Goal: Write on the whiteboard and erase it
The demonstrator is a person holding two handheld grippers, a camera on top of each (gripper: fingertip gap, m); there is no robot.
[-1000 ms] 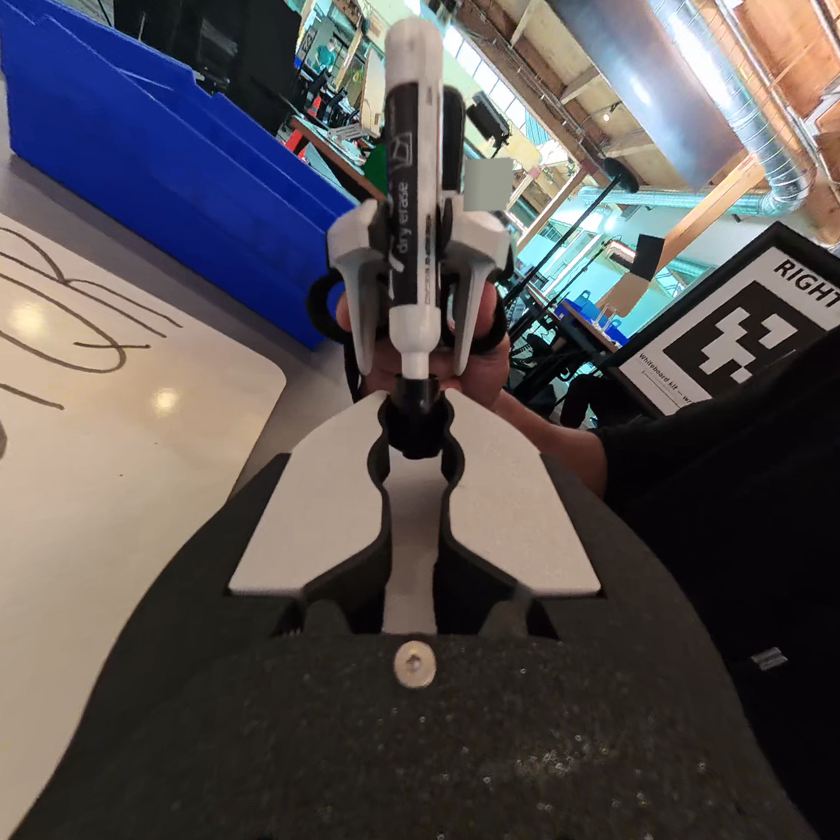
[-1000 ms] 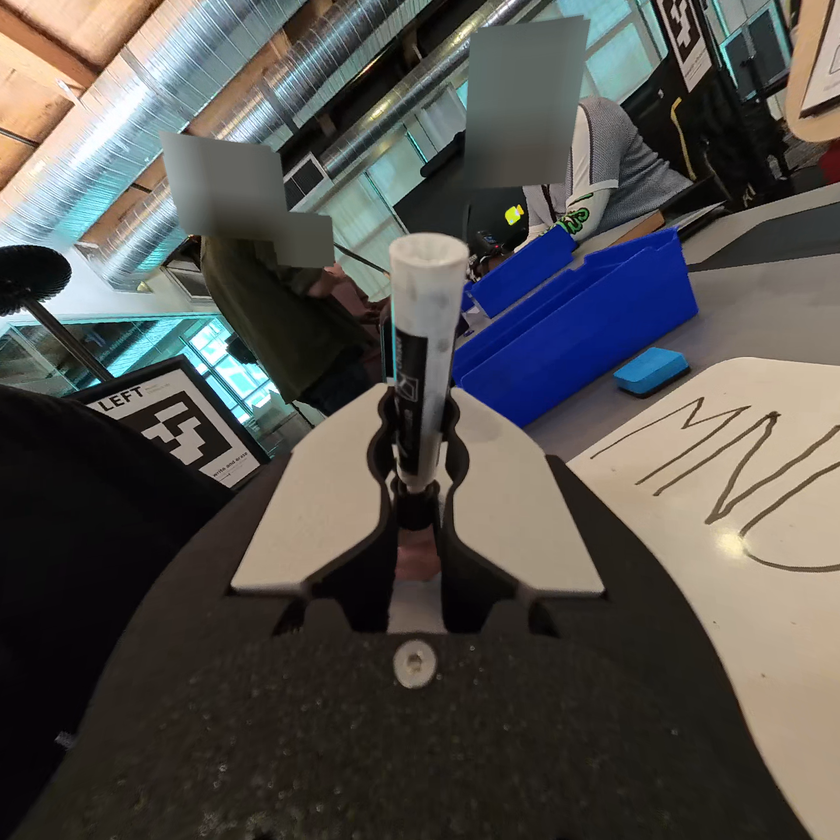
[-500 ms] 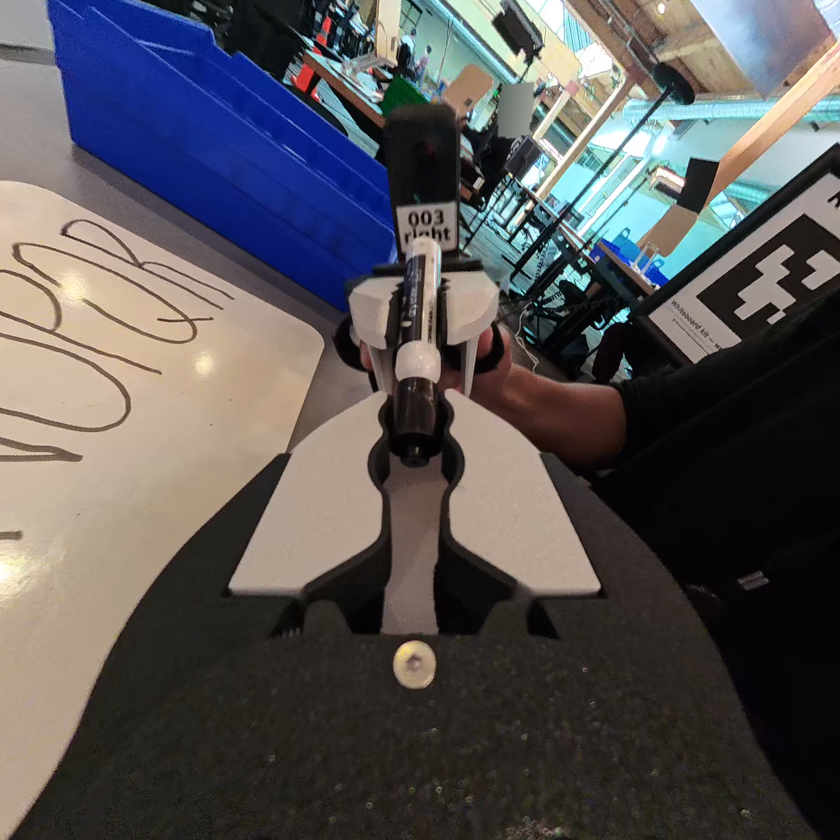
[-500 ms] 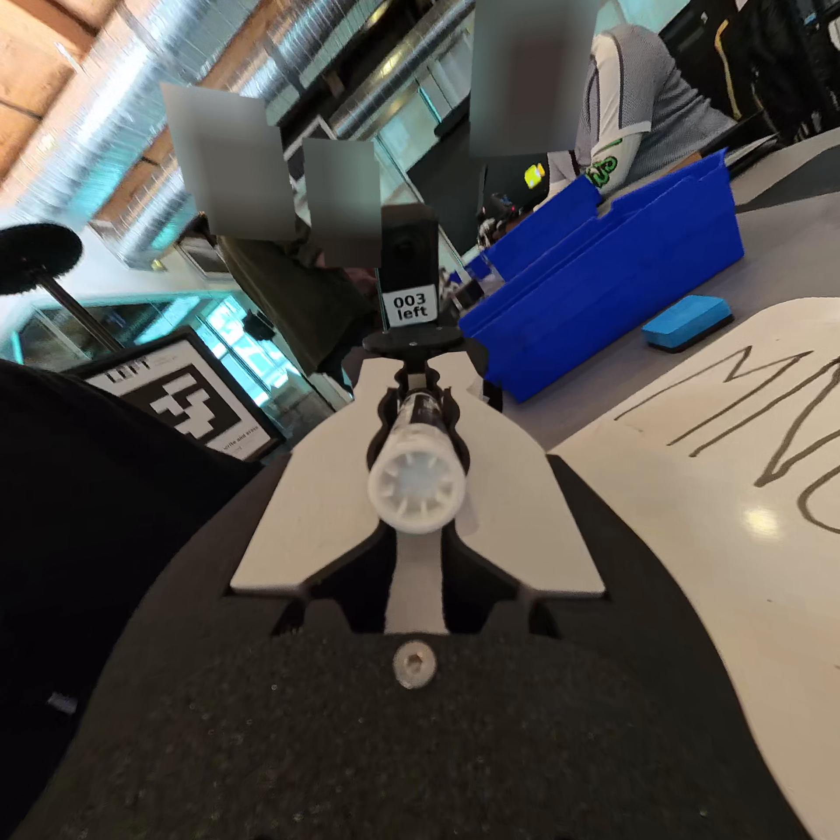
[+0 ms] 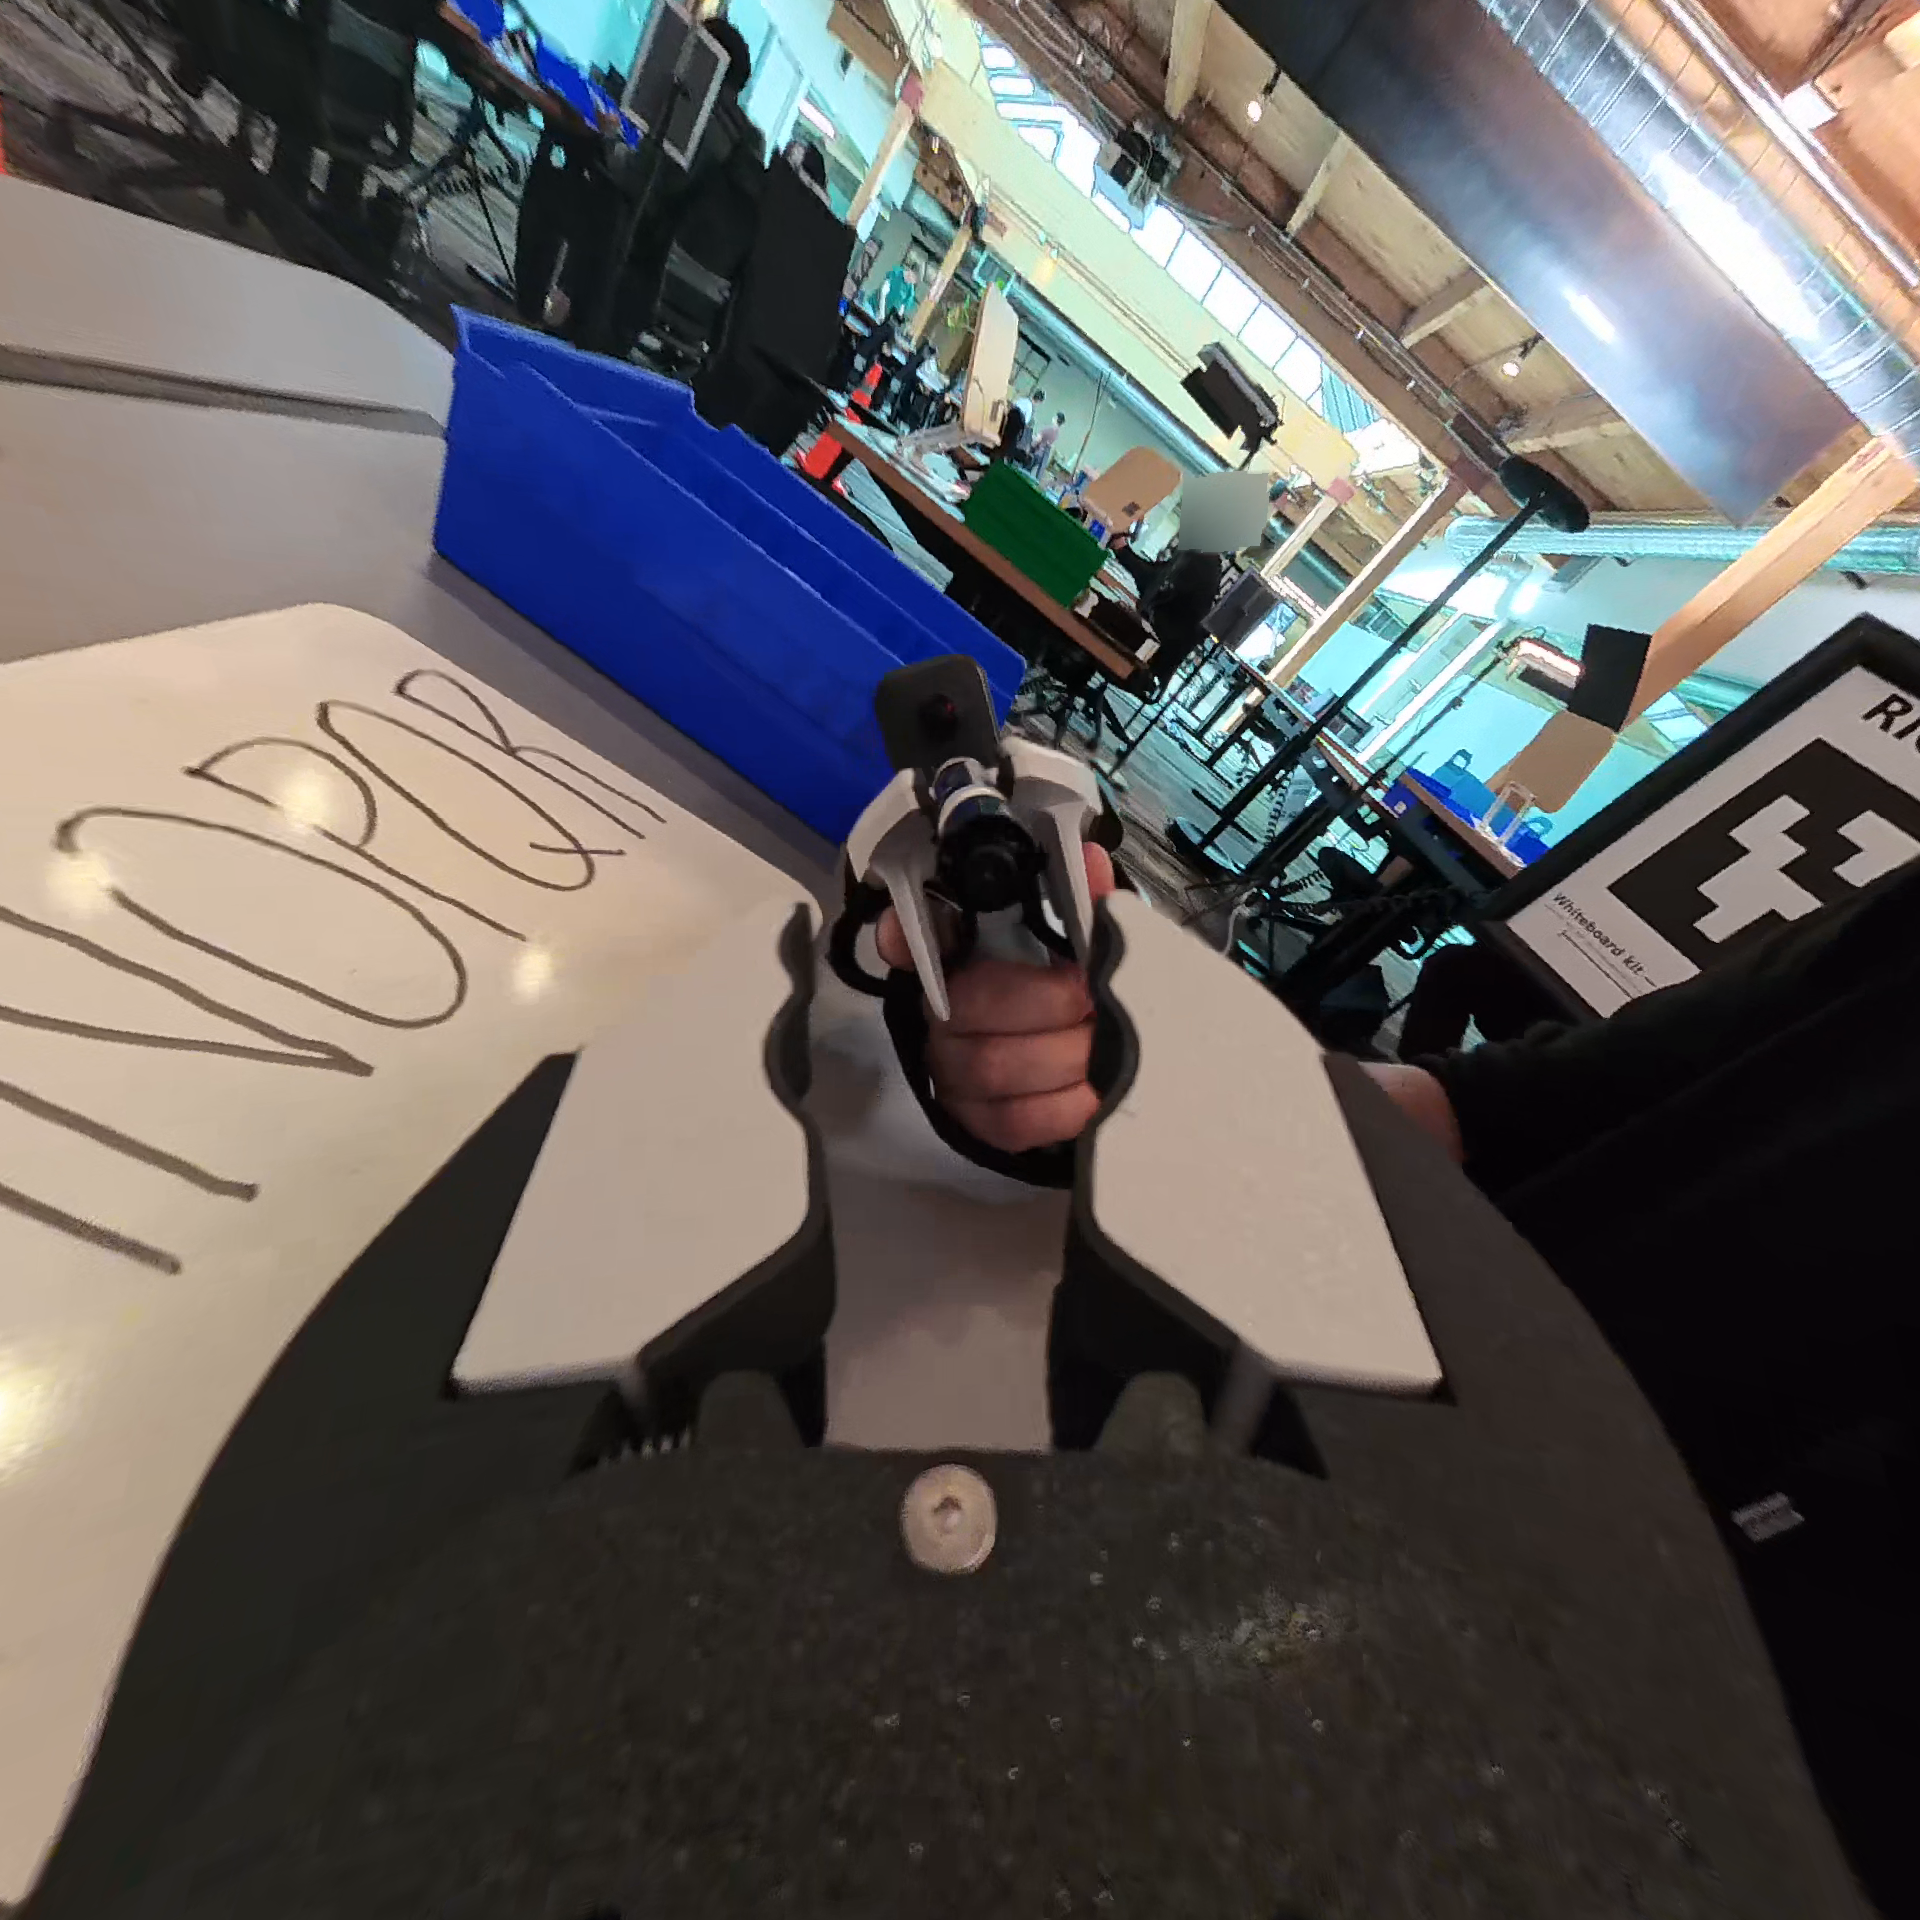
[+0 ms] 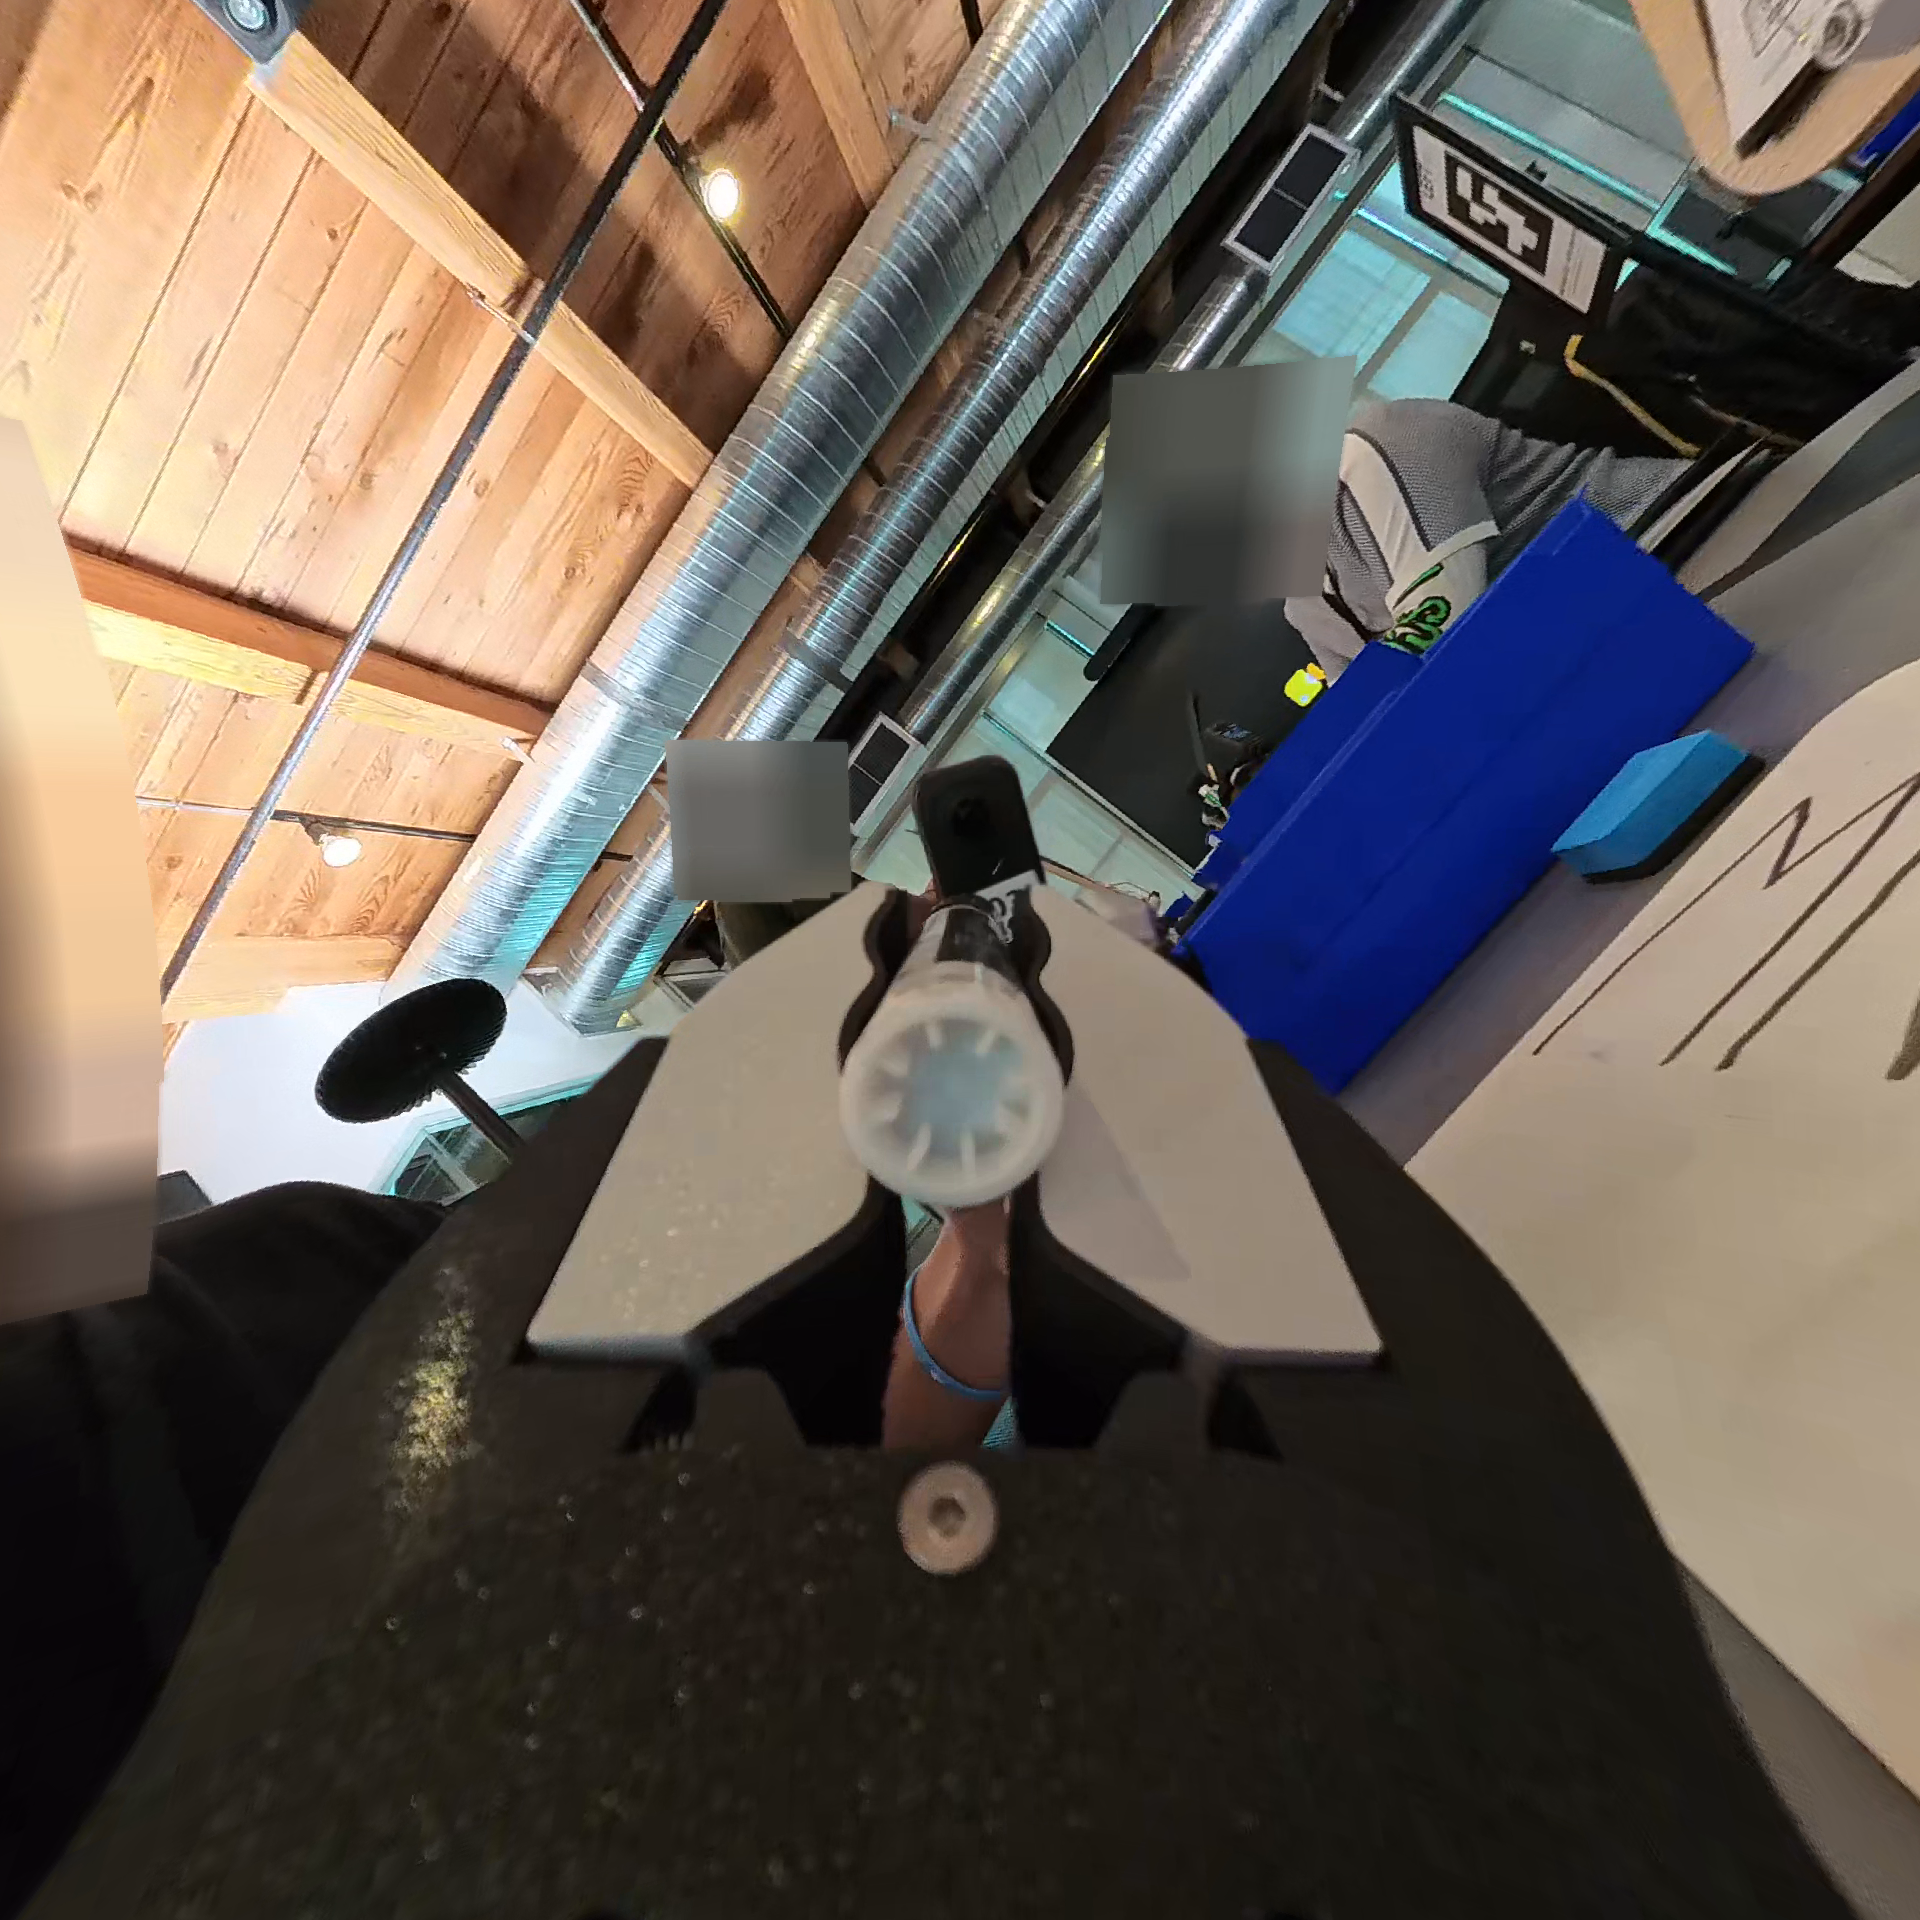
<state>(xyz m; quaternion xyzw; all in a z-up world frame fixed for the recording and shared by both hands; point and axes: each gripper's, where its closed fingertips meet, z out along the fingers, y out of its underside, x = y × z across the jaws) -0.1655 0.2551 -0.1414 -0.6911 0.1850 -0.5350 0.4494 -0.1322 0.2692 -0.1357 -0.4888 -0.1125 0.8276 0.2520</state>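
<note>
My left gripper (image 5: 951, 987) is open and empty, jaws wide apart. Beyond it, my right gripper (image 5: 982, 862) is shut on the dry-erase marker (image 5: 987, 860), whose black capped end points at the left camera. In the right wrist view my right gripper (image 6: 961, 935) grips the marker (image 6: 951, 1107) with its white rear end facing the camera. The whiteboard (image 5: 156, 675) lies flat on the left with black handwriting; it also shows in the right wrist view (image 6: 1662, 1195). A blue eraser (image 6: 1652, 821) lies by the board's far corner.
A blue bin (image 5: 675, 582) stands on the grey table behind the whiteboard, also seen in the right wrist view (image 6: 1455, 831). A black-framed tag board (image 5: 1766, 862) stands at the right. A person in a grey top (image 6: 1423, 520) is behind the bin.
The left gripper, which was shut on the marker's black cap, has opened and drawn back. The cap stays on the marker in the right gripper. Both views have tilted.
</note>
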